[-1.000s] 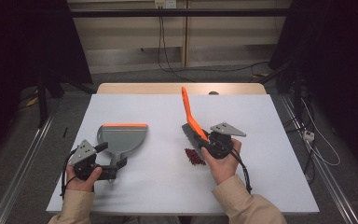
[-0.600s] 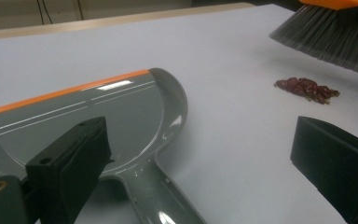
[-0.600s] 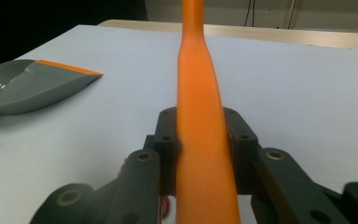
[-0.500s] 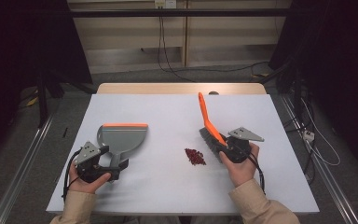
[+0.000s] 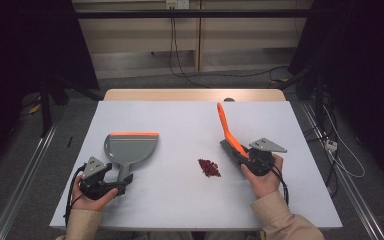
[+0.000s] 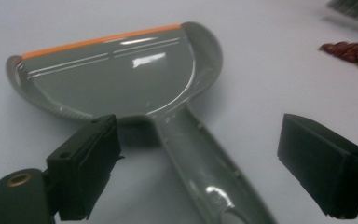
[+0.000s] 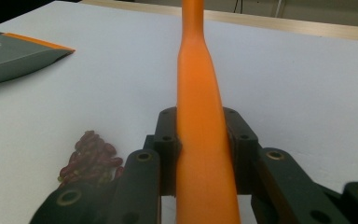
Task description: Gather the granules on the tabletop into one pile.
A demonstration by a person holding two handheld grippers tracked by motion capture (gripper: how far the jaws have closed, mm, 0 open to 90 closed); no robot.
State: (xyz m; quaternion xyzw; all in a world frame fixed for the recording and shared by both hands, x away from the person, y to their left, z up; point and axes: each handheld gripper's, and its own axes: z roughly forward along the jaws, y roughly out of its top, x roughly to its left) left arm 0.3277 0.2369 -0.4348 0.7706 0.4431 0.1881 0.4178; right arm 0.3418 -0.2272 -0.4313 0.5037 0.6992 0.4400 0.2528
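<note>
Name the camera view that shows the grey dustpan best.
The left gripper view: the dustpan is seen close, from orange lip to handle. The high view shows it whole but small; the right gripper view catches just one corner.

on the desk we see the dustpan at the left, the small pile of beans near the middle, and the brush just right of the pile, its handle reaching toward the far edge.
</note>
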